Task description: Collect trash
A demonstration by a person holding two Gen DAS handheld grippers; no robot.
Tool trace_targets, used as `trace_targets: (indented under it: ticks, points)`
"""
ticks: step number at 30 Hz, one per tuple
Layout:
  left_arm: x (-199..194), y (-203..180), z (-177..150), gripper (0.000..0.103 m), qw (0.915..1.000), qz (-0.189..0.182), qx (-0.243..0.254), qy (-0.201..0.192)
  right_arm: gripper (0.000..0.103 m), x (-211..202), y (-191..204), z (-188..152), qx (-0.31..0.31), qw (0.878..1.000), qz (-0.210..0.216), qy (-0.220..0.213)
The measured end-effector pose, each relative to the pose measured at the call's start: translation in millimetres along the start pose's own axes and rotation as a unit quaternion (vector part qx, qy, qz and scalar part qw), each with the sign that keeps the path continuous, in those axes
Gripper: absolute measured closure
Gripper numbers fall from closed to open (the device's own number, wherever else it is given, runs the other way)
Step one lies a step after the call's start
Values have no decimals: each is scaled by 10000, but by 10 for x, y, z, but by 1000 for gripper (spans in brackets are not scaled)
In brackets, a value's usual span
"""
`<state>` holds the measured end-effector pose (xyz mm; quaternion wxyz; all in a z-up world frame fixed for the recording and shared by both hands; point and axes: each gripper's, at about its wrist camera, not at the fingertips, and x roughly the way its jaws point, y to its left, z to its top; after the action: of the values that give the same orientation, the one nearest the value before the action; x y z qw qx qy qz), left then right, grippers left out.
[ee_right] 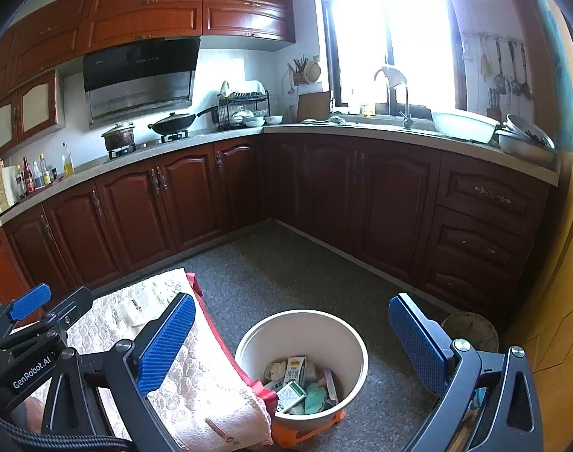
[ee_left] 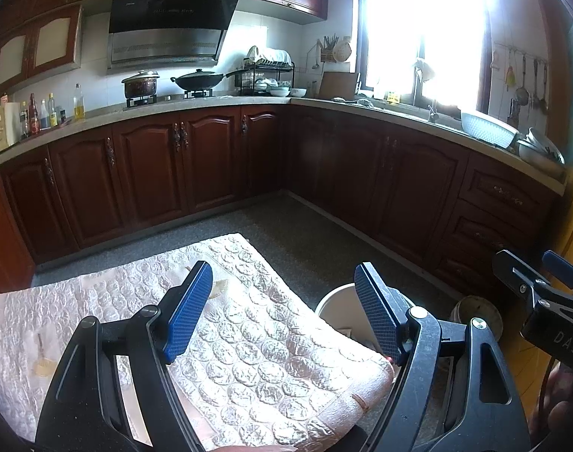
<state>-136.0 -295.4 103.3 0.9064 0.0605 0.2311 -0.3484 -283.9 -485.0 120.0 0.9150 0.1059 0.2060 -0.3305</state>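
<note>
Both hand-held grippers, left (ee_left: 282, 301) and right (ee_right: 292, 342), gape empty above a lace-covered desk (ee_left: 249, 339) and round white bin (ee_right: 356, 342) of crumpled wrappers (ee_right: 292, 395).

Dark wood cabinets (ee_right: 196, 192), speckled grey floor (ee_right: 286, 282), glaring window (ee_right: 392, 45).

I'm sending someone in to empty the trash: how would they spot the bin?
Look on the grey kitchen floor beside the low table under the quilted cover. The white round bucket stands at that table's corner, with cartons and wrappers inside. Its orange base sets it apart from the smaller dirty pail nearby.
</note>
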Motion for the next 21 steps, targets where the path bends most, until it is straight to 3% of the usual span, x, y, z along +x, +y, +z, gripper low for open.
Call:
trace_targets:
  ticks: [21]
  points:
    - [29,-9,-24,26,10000,27,36,28,1,24,-17,1,3,10000,4,56]
